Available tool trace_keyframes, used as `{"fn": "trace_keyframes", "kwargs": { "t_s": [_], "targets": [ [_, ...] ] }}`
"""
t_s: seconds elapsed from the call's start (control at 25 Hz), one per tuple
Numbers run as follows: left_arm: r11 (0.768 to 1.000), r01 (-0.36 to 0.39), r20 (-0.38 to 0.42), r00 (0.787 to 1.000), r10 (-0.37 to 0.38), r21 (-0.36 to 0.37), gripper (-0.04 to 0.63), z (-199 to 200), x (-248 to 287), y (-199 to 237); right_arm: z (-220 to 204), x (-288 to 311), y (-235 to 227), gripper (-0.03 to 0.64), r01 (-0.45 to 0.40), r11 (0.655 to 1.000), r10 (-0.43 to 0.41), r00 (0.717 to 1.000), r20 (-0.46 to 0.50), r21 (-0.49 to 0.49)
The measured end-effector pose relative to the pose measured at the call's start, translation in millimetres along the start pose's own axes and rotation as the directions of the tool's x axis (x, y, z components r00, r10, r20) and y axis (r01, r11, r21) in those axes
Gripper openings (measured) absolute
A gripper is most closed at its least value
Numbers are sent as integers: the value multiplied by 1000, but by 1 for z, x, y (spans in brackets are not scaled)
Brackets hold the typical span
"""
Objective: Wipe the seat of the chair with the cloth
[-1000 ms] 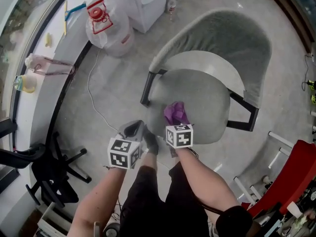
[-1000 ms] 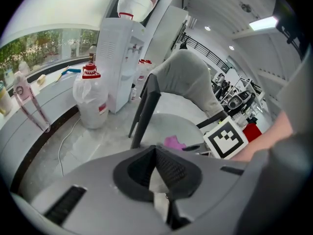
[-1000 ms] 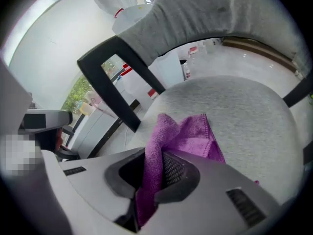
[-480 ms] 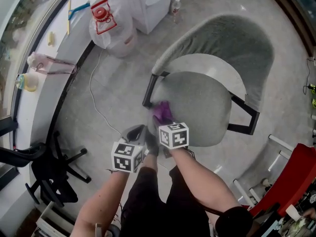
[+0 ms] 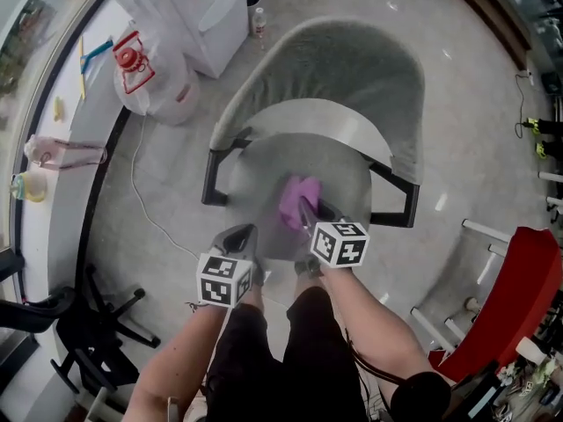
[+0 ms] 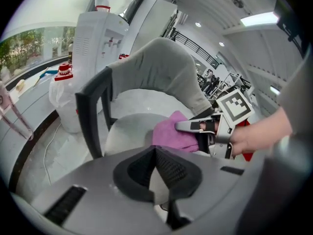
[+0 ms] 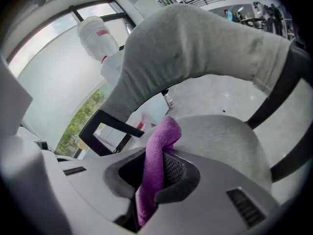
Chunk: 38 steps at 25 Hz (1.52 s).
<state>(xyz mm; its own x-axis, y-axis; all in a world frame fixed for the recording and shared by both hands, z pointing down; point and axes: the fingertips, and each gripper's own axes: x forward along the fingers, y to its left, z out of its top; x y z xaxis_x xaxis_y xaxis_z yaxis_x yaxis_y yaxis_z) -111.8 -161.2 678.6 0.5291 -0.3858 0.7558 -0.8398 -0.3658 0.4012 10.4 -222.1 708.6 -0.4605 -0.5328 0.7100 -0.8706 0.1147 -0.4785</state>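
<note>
The grey upholstered chair has its seat (image 5: 264, 170) in front of me and a curved backrest (image 5: 352, 60) behind it. A purple cloth (image 5: 299, 199) lies pressed on the middle of the seat, with my right gripper (image 5: 308, 211) shut on it. In the right gripper view the cloth (image 7: 161, 141) runs up between the jaws over the seat (image 7: 225, 141). My left gripper (image 5: 239, 236) hangs shut and empty by the seat's front edge, left of the cloth. The left gripper view shows the cloth (image 6: 173, 133) and the right gripper (image 6: 203, 127) holding it.
Black armrest frames stand at the seat's left (image 5: 211, 174) and right (image 5: 406, 202). A white dispenser (image 5: 215, 16), a bagged water jug (image 5: 149, 73) and a small bottle (image 5: 259, 20) stand behind the chair. A black swivel-chair base (image 5: 79, 323) is at lower left, a red object (image 5: 519, 297) at lower right.
My right gripper has carried the cloth from the seat's front left edge back toward the middle of the seat. The left gripper stays by the front edge.
</note>
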Motion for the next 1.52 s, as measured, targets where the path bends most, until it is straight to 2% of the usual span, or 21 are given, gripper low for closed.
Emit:
{"fn": "trace_keyframes", "kwargs": {
  "t_s": [0.12, 0.28, 0.44, 0.56, 0.72, 0.8, 1.04, 1.16, 1.28, 1.44, 1.52],
  "targets": [
    [999, 21, -7, 1000, -21, 30, 5, 6, 11, -18, 18, -25, -42, 48, 91, 996, -91, 995, 47, -2],
    [999, 38, -23, 999, -37, 37, 5, 5, 23, -33, 33, -50, -90, 48, 223, 974, -219, 972, 83, -39],
    [994, 63, -50, 997, -59, 89, 5, 3, 30, -45, 39, -69, -128, 48, 364, 929, -358, 929, 95, -63],
    [991, 56, -55, 997, -50, 124, 5, 5, 34, -45, 36, -76, -146, 48, 456, 887, -452, 890, 67, -77],
    [993, 37, -44, 999, -33, 108, 5, 6, 33, -42, 29, -67, -161, 48, 540, 825, -545, 838, 17, -166],
    [995, 37, -41, 999, -33, 89, 5, 5, 33, -42, 30, -59, -172, 48, 561, 808, -570, 821, 0, -182],
    [999, 16, -47, 999, -14, 49, 5, -7, 26, -29, 7, -17, -188, 48, 527, 811, -569, 812, -129, -255],
    [1000, 8, -37, 999, -7, 27, 5, -11, 21, -19, 4, 0, -185, 48, 506, 816, -557, 818, -144, -278],
    [1000, -9, -27, 1000, 9, -3, 5, -16, 18, -7, 3, 9, -178, 48, 505, 827, -547, 824, -146, -246],
    [999, -20, -23, 1000, 20, -32, 5, -20, 11, 3, -6, 30, -146, 46, 382, 889, -431, 884, -179, -252],
    [999, -30, -10, 1000, 29, -41, 5, -20, 5, 9, -11, 41, -129, 46, 348, 914, -386, 903, -186, -209]
  ]
}}
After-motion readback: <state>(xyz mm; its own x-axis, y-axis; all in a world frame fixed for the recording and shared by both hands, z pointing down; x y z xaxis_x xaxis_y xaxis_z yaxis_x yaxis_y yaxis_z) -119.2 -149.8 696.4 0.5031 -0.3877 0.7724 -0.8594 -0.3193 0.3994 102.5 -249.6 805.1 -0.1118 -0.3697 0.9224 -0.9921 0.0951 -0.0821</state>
